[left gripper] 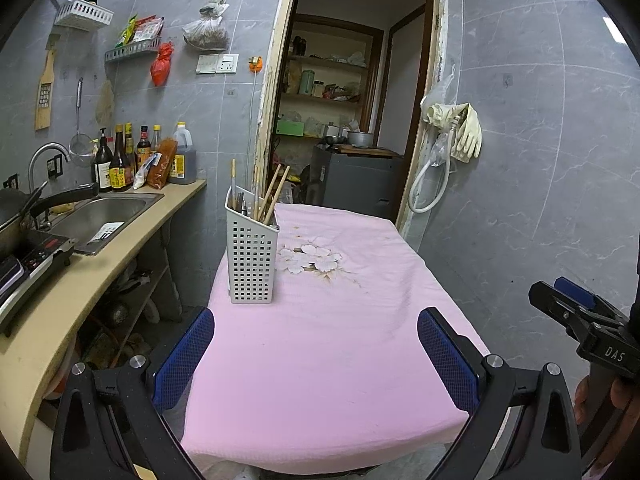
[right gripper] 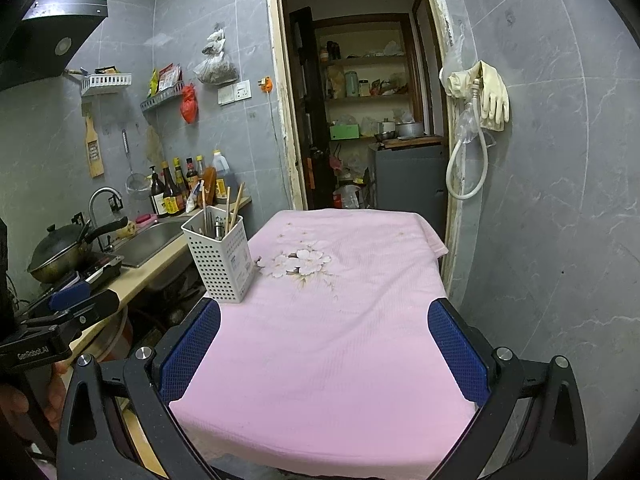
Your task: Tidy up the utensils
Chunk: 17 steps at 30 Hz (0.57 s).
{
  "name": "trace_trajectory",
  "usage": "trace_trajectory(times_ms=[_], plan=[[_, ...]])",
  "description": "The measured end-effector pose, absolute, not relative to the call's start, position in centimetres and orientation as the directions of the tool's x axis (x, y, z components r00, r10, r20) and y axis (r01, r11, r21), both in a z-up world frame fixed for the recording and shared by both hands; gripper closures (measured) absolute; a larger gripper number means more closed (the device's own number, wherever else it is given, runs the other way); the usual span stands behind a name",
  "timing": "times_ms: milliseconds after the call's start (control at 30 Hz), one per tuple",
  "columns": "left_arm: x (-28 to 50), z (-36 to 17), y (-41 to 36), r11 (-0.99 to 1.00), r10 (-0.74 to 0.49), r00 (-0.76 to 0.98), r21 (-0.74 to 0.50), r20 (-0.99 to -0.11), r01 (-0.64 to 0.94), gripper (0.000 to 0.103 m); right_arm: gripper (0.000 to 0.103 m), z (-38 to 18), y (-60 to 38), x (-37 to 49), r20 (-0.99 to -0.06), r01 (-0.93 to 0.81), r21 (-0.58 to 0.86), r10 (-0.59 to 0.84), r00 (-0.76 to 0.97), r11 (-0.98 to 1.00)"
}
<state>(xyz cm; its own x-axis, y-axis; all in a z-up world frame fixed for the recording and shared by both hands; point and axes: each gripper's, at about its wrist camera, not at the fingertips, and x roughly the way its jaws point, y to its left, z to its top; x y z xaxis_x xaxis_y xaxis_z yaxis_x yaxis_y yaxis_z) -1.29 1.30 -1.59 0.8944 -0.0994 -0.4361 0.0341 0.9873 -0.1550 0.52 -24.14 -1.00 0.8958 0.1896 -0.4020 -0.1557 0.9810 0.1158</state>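
White perforated utensil holder [left gripper: 252, 258] stands upright on the bench's pink cloth [left gripper: 320, 340], at its left edge, far half, just beside the flower print [left gripper: 310, 260]. Chopsticks [left gripper: 274, 194] and some metal utensils stick out the top, leaning; label on its right face visible in the right wrist view. Same holder [right gripper: 219, 258] sits left of centre there.

Left gripper [left gripper: 316, 354] hovers at the near end of the bench, fingers [left gripper: 185, 356] spread wide, blue pads facing in, nothing between them. Right gripper [right gripper: 326, 354] same pose: fingers [right gripper: 458, 352] wide apart, empty, aimed along the cloth. Each gripper shows at the edge of the other's view, held by a hand [left gripper: 600, 396].

Cloth between grippers and holder is bare. Left of the bench, a gap, then a counter with sink [left gripper: 102, 212], bottles [left gripper: 120, 160] and pan [right gripper: 60, 248]. Right side is close to a tiled wall [left gripper: 540, 140]; open doorway [left gripper: 352, 100] beyond the far end.
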Motion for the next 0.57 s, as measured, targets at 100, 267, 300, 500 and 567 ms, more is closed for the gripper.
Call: trace_trajectory(times_ms=[100, 267, 300, 500, 567], plan=[[-1.2, -1.6, 1.3, 0.987, -0.097, 0.892, -0.155, -0.441, 0.031, 0.001, 0.001, -1.3, -23.9, 0.6, -0.408, -0.160, 0.118, 0.195, 0.892, 0.980], [-1.3, -1.8, 1.6, 0.989, -0.087, 0.892, -0.147, -0.443, 0.023, 0.001, 0.001, -1.6, -23.5, 0.9, -0.416, -0.167, 0.119, 0.202, 0.887, 0.979], [-1.3, -1.8, 1.6, 0.989, -0.087, 0.892, -0.146, -0.443, 0.024, 0.001, 0.001, -1.7, -23.4, 1.0, -0.418, -0.168, 0.120, 0.203, 0.886, 0.979], [-0.9, -2.0, 2.0, 0.991, -0.075, 0.886, -0.134, -0.458, 0.015, 0.001, 0.001, -1.8, -23.5, 1.6, -0.429, -0.169, 0.127, 0.208, 0.879, 0.977], [-0.6, -2.0, 2.1, 0.991, -0.072, 0.883, -0.134, -0.464, 0.011, 0.001, 0.001, -2.0, -23.5, 1.8, -0.433, -0.167, 0.132, 0.208, 0.877, 0.977]])
